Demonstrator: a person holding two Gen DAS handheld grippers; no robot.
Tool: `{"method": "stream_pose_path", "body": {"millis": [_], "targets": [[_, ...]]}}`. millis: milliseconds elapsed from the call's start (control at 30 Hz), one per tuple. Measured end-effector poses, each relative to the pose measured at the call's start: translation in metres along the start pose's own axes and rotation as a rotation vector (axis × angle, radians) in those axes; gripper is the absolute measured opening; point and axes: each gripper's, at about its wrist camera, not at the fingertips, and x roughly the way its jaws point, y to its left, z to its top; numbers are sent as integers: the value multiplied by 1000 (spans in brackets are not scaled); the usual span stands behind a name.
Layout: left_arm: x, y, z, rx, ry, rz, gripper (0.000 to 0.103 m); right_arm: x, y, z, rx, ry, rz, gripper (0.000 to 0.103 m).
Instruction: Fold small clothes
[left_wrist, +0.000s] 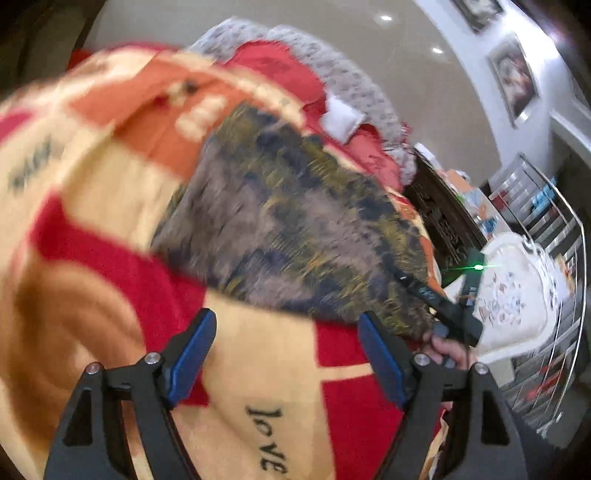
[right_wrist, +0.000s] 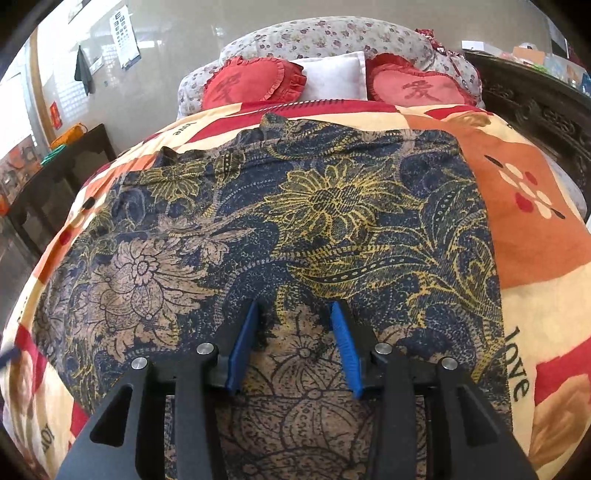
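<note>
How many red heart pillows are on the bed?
2. One heart pillow lies left of the white pillow, the other heart pillow right of it. More may be hidden.

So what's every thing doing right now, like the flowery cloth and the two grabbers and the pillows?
Patterned garment: spread flat on the bed, top edge a bit rumpled.
Left gripper: open, nothing between its fingers, off the garment's edge.
Right gripper: open, over the garment's near edge, not pinching it.
Bedspread: laid out under the garment.
Heart pillows: propped at the bed's head.
White pillow: upright between the hearts.
</note>
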Motion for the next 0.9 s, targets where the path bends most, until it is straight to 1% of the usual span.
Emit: {"method": "stream_pose_path", "body": {"millis": [33, 100, 167, 200, 267, 333, 367, 433, 500, 567, 600, 633, 700, 733, 767, 800, 867, 900], "targets": [[6, 5, -1, -33, 7, -8, 82, 0, 0, 0, 0, 0, 0, 60], [7, 14, 4, -92, -26, -45, 82, 0, 0, 0, 0, 0, -1, 60], [11, 20, 12, -144, -31, -68, 82, 0, 0, 0, -1, 0, -1, 60], [13, 25, 18, -183, -38, -80, 82, 0, 0, 0, -1, 0, -1, 60], [17, 32, 26, -229, -61, -91, 82, 0, 0, 0, -1, 0, -2, 60], [20, 37, 36, -264, -88, -91, 80, 0, 0, 0, -2, 1, -4, 60], [21, 39, 40, -275, -102, -79, 78, 0, 0, 0, -2, 1, -4, 60], [24, 42, 45, -295, -115, -67, 78, 0, 0, 0, -3, 1, -4, 60], [28, 34, 46, -275, -99, -49, 78, 0, 0, 0, -4, 1, -5, 60], [37, 20, 45, -203, -44, -80, 78, 0, 1, 0, -5, 1, -5, 60], [37, 18, 47, -171, -43, -66, 77, 0, 1, 0, -5, 1, -5, 60], [36, 21, 49, -171, -59, -55, 75, 0, 1, 0, -4, 2, -5, 60], [33, 38, 53, -246, -102, -32, 67, 0, 1, 0, -5, 1, -6, 60], [34, 43, 54, -270, -104, -28, 62, 0, 1, 0, -6, 1, -7, 60], [35, 43, 53, -271, -103, -20, 62, 0, 0, 0, -6, 1, -7, 60], [36, 36, 53, -234, -100, -7, 62, 0, 1, 0, -7, 1, -9, 60], [38, 29, 55, -174, -91, -7, 62, 1, 1, 0, -8, 2, -10, 60], [39, 32, 56, -182, -102, -3, 61, 1, 1, 0, -7, 2, -9, 60]]}}
